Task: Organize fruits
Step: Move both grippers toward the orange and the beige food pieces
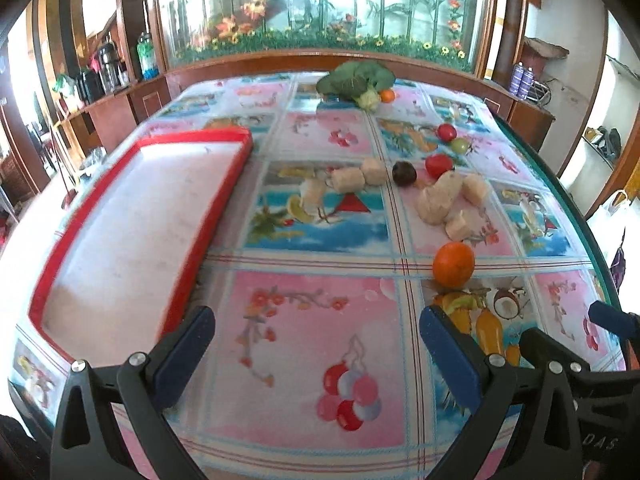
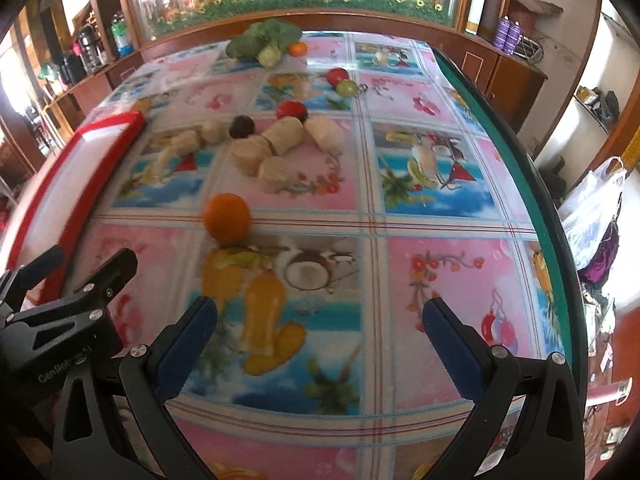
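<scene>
An orange [image 1: 453, 264] [image 2: 227, 218] lies on the patterned tablecloth, nearest both grippers. Beyond it lie several pale beige chunks [image 1: 436, 200] [image 2: 272, 148], a dark purple fruit [image 1: 404, 173] [image 2: 242, 126], two red fruits [image 1: 439, 165] [image 1: 447, 132], a green fruit [image 1: 460, 145] [image 2: 346, 87], and a small orange [image 1: 387, 96] beside a broccoli [image 1: 354, 78] [image 2: 264, 40]. A red-rimmed white tray [image 1: 136, 216] [image 2: 72, 168] sits at the left. My left gripper [image 1: 316, 344] is open and empty, low over the cloth. My right gripper [image 2: 320, 340] is open and empty, to the right of the left one.
The table's green glass edge [image 2: 532, 184] runs down the right side. A wooden sideboard with bottles and flasks [image 1: 108, 68] stands at the far left, and a glass cabinet with artificial flowers [image 1: 320, 8] stands behind the table. Bags [image 2: 596, 208] lie beyond the right edge.
</scene>
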The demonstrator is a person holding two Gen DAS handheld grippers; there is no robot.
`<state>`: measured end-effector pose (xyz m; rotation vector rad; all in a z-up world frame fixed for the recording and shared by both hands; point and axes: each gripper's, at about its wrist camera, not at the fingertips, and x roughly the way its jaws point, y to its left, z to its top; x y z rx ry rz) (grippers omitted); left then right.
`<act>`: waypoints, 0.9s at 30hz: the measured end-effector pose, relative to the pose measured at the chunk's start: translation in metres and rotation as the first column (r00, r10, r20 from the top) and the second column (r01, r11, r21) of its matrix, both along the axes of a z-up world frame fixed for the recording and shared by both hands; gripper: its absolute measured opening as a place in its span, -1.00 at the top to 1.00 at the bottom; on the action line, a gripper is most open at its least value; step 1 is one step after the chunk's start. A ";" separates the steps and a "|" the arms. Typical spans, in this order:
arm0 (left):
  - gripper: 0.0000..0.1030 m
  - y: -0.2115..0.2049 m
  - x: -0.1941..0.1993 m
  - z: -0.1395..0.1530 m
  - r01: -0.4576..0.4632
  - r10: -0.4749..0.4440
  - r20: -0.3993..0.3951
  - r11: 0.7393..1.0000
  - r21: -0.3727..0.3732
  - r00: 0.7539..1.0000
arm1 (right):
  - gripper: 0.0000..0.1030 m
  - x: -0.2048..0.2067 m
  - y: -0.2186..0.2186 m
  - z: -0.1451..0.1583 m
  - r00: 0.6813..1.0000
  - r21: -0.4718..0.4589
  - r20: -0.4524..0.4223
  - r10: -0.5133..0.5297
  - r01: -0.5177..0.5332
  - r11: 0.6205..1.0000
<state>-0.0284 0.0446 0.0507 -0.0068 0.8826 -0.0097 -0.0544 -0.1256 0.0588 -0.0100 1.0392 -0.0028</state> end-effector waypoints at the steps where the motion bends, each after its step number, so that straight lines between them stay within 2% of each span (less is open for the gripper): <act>1: -1.00 0.001 -0.002 0.004 0.004 -0.004 0.007 1.000 0.003 1.000 | -1.00 -0.001 0.002 0.003 1.000 0.001 0.006 0.001 -0.001 1.000; 9: -1.00 0.007 -0.005 0.016 0.006 -0.006 0.023 1.000 0.000 1.000 | -1.00 -0.012 0.012 0.021 0.999 -0.007 0.049 0.013 -0.012 1.000; 27: -1.00 0.006 -0.011 0.025 0.019 -0.019 0.048 1.000 0.000 0.999 | -1.00 -0.016 0.013 0.032 0.997 -0.019 0.082 -0.012 0.014 1.000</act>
